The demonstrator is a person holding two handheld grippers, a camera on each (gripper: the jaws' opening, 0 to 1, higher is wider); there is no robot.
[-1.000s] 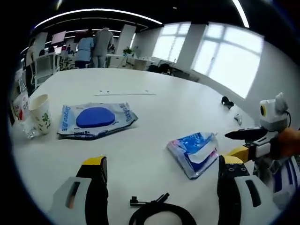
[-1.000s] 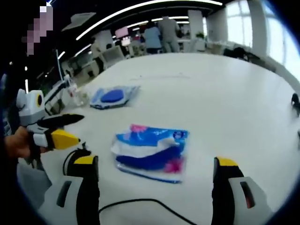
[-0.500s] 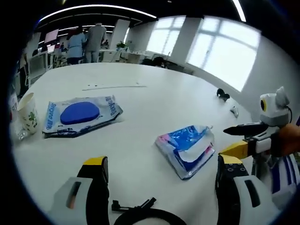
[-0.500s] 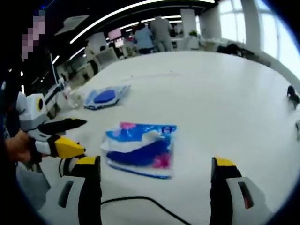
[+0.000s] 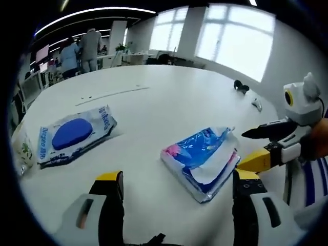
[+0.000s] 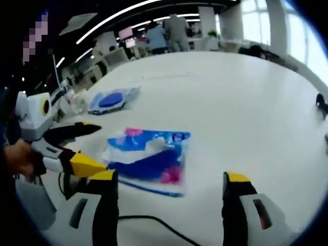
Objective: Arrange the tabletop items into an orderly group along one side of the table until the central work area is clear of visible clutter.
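Observation:
A blue and white tissue pack [image 5: 202, 158] with pink print lies on the white table [image 5: 169, 102], just ahead of my open left gripper [image 5: 177, 190]. The same tissue pack [image 6: 147, 156] lies in front of my open right gripper [image 6: 166, 185], slightly left of its middle. A wet-wipes pouch [image 5: 74, 135] with a blue oval lid lies flat to the left; that wet-wipes pouch [image 6: 111, 100] sits farther back in the right gripper view. The right gripper [image 5: 269, 146] reaches in from the right beside the tissue pack, open. The left gripper [image 6: 82, 148] enters from the left, open.
A paper cup with green print [image 5: 23, 151] stands at the table's left edge by crinkled clear plastic. A black cable [image 6: 154, 225] runs along the near edge. Small dark and white items [image 5: 242, 87] lie far right. People [image 5: 79, 48] stand at desks beyond the table.
Both cameras have moved closer to the tissue pack, which now looks larger between the jaws. The left gripper view has swung right, pushing the cup and pouch toward its left edge.

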